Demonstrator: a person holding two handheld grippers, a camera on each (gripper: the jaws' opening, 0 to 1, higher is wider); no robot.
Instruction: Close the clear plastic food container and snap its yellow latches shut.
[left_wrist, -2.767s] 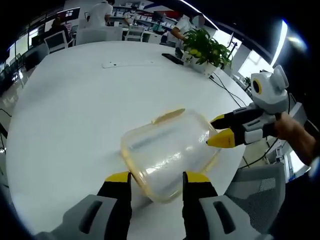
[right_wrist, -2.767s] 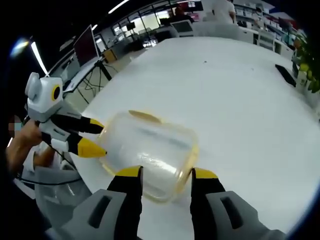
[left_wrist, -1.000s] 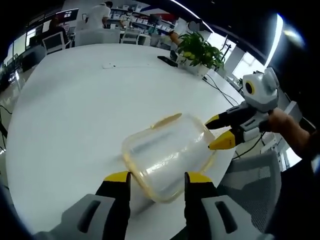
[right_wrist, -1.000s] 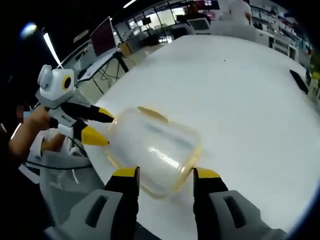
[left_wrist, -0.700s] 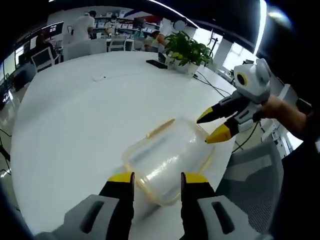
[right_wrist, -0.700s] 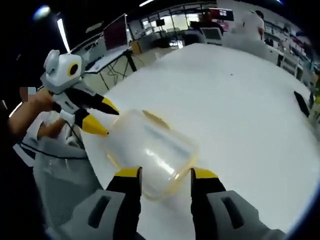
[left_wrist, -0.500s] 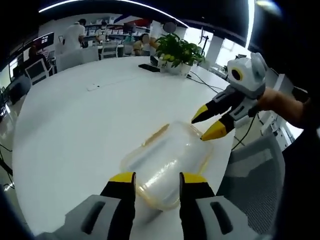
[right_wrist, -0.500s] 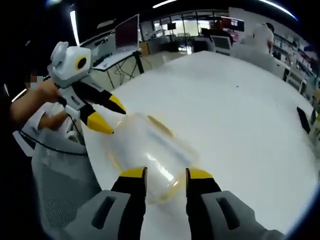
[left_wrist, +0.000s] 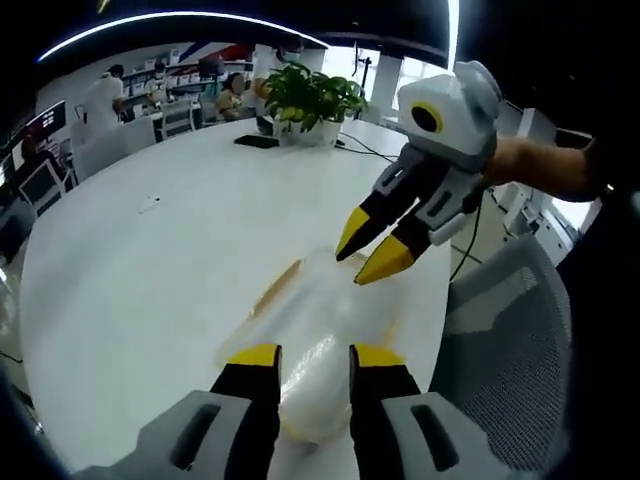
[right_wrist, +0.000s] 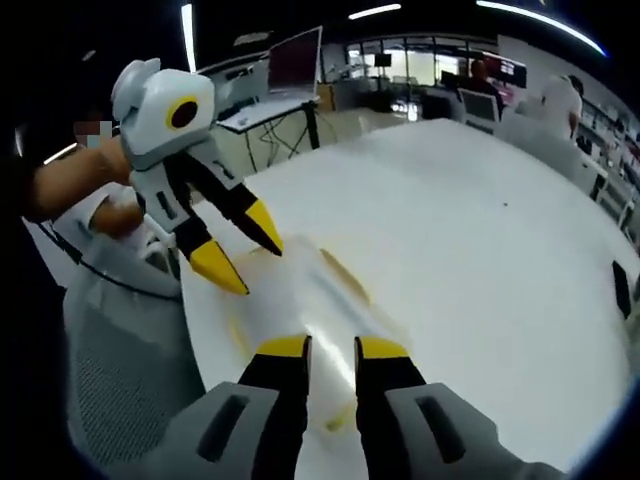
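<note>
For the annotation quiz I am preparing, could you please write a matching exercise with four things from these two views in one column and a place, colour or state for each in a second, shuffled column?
Things:
1. clear container
2. potted plant
3. mesh chair
4. left gripper

Descriptions:
A. green leaves, on the far part of the white table
B. jaws apart, yellow tips over the container's edge
C. grey, beside the table edge
D. see-through with yellow trim, lying on the table near its edge

Pairs: 1-D, 2-A, 3-C, 4-B
</note>
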